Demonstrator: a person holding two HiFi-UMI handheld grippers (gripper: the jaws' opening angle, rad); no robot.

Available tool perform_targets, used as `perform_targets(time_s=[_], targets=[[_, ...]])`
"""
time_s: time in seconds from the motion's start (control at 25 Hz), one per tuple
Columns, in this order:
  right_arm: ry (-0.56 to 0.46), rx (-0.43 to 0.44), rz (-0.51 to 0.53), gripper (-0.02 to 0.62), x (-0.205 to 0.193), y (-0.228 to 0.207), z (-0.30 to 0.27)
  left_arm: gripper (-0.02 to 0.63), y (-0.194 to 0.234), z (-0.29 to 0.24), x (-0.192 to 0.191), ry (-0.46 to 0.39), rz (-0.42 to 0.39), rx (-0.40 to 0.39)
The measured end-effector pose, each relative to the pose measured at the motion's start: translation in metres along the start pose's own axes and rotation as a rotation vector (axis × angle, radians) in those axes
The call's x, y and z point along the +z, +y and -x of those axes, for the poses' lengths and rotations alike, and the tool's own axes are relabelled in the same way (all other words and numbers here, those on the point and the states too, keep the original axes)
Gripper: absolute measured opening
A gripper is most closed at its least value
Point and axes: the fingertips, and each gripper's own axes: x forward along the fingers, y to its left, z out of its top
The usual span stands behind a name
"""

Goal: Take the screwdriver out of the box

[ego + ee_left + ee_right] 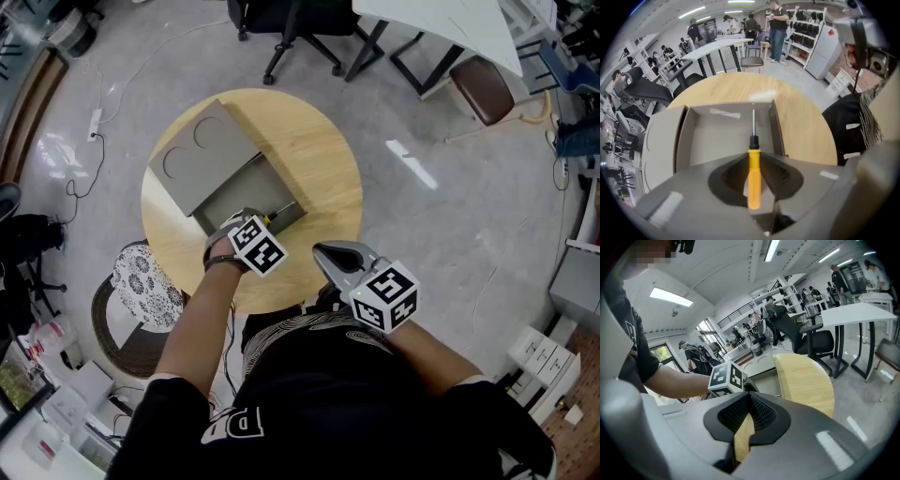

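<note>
An open grey box [246,184] sits on the round wooden table [314,155], its lid [199,150] folded back to the left. A yellow-handled screwdriver [753,178] lies lengthwise in the box [719,138], shaft pointing away; in the head view only a bit of the screwdriver [281,210] shows. My left gripper [753,157] points steeply down into the box [246,219], and its jaw tips sit against both sides of the yellow handle. My right gripper [322,251] hovers at the table's near edge, shut and empty [749,398].
A stool with a patterned cushion [145,286] stands at the table's lower left. An office chair [291,23], a white desk [441,19] and a brown seat [483,89] are beyond the table. A power strip with cable [96,122] lies on the floor at left.
</note>
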Motion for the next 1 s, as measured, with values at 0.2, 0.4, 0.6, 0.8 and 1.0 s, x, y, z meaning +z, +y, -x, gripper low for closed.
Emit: perform_targets(time_s=[0.2, 0.4, 0.6, 0.8, 1.0], targets=[[-0.018, 0.002, 0.021, 0.002, 0.005, 0.008, 0.0, 0.137, 0.005, 0.021, 0.002, -0.039, 0.013, 0.042], [-0.031, 0.009, 0.051, 0.002, 0.012, 0.022, -0.003, 0.137, 0.01, 0.051, 0.004, -0.107, 0.055, 0.082], [-0.048, 0.013, 0.088, 0.002, 0.019, 0.041, -0.006, 0.137, 0.013, 0.084, -0.005, -0.18, 0.107, 0.122], [-0.064, 0.009, 0.135, 0.002, 0.027, 0.057, -0.007, 0.137, 0.015, 0.119, -0.011, -0.278, 0.18, 0.154], [-0.086, 0.009, 0.186, 0.0, 0.034, 0.076, -0.009, 0.137, 0.009, 0.147, -0.022, -0.363, 0.246, 0.168]])
